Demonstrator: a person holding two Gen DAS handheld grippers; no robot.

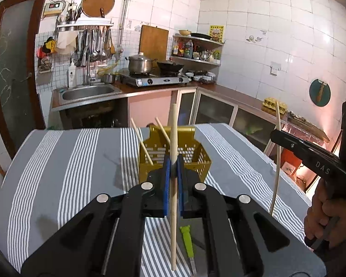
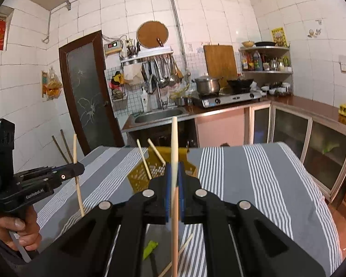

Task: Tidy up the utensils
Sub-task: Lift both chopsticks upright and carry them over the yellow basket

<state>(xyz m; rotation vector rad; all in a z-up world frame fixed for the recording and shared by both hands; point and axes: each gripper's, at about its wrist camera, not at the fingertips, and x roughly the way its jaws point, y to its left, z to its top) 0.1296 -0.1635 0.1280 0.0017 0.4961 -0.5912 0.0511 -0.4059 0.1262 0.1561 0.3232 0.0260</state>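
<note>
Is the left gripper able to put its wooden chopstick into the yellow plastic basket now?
Probably yes. The left gripper is shut on an upright wooden chopstick, and the yellow plastic basket stands just ahead, open-topped, with only two chopsticks leaning inside.

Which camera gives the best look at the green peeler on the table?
The left wrist view. The green peeler lies there nearly whole on the striped cloth, handle and blade both showing, just beyond the left tongs' chopstick. The right wrist view shows only a green scrap of it between the tongs' arms.
</note>
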